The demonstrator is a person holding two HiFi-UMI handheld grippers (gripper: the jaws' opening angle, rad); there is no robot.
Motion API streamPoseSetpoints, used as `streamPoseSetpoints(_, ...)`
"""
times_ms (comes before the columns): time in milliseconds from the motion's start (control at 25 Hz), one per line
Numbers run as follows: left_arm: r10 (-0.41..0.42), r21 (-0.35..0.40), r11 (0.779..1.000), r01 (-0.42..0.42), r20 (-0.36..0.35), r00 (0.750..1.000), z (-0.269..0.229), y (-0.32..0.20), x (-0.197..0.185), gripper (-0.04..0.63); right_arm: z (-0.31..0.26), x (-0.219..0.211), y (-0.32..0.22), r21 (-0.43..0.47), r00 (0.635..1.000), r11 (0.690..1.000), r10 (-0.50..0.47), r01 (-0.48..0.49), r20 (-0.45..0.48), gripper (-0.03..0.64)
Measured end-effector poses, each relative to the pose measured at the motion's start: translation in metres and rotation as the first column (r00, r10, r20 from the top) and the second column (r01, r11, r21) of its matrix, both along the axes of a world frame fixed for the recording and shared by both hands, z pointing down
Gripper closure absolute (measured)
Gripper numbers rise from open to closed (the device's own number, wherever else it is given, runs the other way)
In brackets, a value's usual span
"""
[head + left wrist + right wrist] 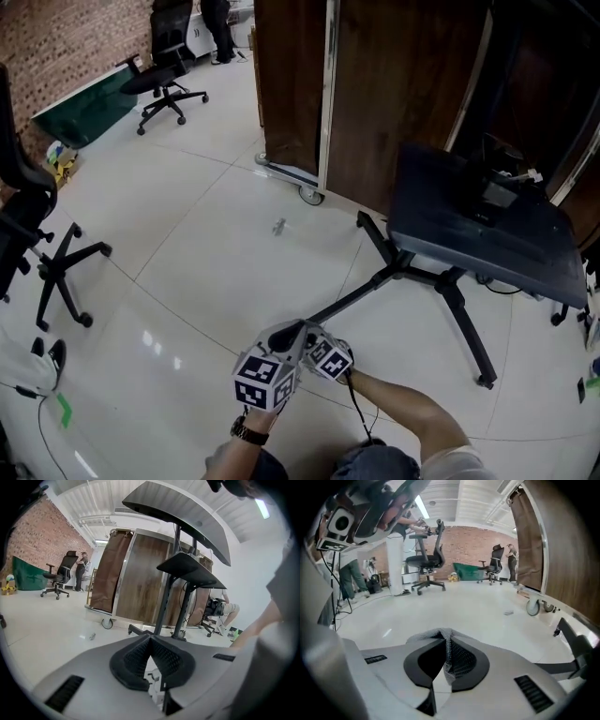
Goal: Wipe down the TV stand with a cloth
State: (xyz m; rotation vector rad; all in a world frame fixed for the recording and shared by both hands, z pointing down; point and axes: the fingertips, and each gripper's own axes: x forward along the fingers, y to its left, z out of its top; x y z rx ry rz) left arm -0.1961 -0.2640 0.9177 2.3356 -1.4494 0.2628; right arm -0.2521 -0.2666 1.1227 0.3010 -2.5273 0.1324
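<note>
Two grippers held close side by side, low over the white floor, marker cubes almost touching. Left gripper closed, jaws meeting at the tip with nothing between. Right gripper clamped on a thin grey mesh cloth, pinched between the jaws and draped over the tip. TV stand just ahead to the right, black legs spread on the floor, dark panel tilted on top, apart from both grippers. Wooden partition on wheels behind; office chair well off left.
</note>
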Motion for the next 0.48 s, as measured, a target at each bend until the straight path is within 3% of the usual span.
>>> streamPoseSetpoints(40, 0.015, 0.000, 1.000, -0.015, 0.004, 1.000, 0.000, 0.000, 0.004, 0.569, -0.007, -0.005, 0.006, -0.008, 1.000, 1.000, 0.002, -0.002, 0.028, 0.606)
streamPoseSetpoints(120, 0.038, 0.004, 0.999, -0.038, 0.013, 0.999, -0.003, -0.004, 0.009, 0.569, -0.027, 0.011, -0.015, -0.015, 0.986, 0.992, 0.122, -0.122, 0.111, 0.606)
streamPoseSetpoints(160, 0.040, 0.008, 0.999, -0.041, 0.008, 0.999, -0.006, -0.009, 0.015, 0.569, -0.039, 0.038, -0.040, -0.017, 0.961, 0.973, 0.230, -0.230, 0.156, 0.606)
streamPoseSetpoints(200, 0.041, 0.013, 0.999, -0.041, -0.004, 0.999, -0.009, -0.014, 0.025, 0.569, -0.050, 0.080, -0.069, -0.010, 0.917, 0.935, 0.351, -0.355, 0.191, 0.606)
streamPoseSetpoints(240, 0.050, 0.018, 0.999, -0.049, -0.013, 0.999, -0.010, -0.019, 0.039, 0.569, -0.058, 0.133, -0.098, 0.004, 0.854, 0.874, 0.474, -0.486, 0.214, 0.606)
streamPoseSetpoints(280, 0.071, 0.021, 0.997, -0.071, -0.012, 0.997, -0.011, -0.021, 0.055, 0.569, -0.063, 0.191, -0.123, 0.019, 0.774, 0.793, 0.590, -0.609, 0.229, 0.606)
streamPoseSetpoints(360, 0.138, 0.024, 0.990, -0.138, 0.006, 0.990, -0.012, -0.023, 0.088, 0.569, -0.063, 0.308, -0.160, 0.031, 0.588, 0.599, 0.774, -0.800, 0.234, 0.606)
streamPoseSetpoints(400, 0.169, 0.026, 0.985, -0.169, 0.003, 0.986, -0.012, -0.025, 0.105, 0.569, -0.063, 0.361, -0.174, 0.026, 0.501, 0.509, 0.836, -0.860, 0.224, 0.606)
streamPoseSetpoints(480, 0.224, 0.036, 0.974, -0.223, -0.034, 0.974, -0.010, -0.031, 0.140, 0.569, -0.060, 0.448, -0.198, 0.005, 0.367, 0.373, 0.910, -0.928, 0.192, 0.606)
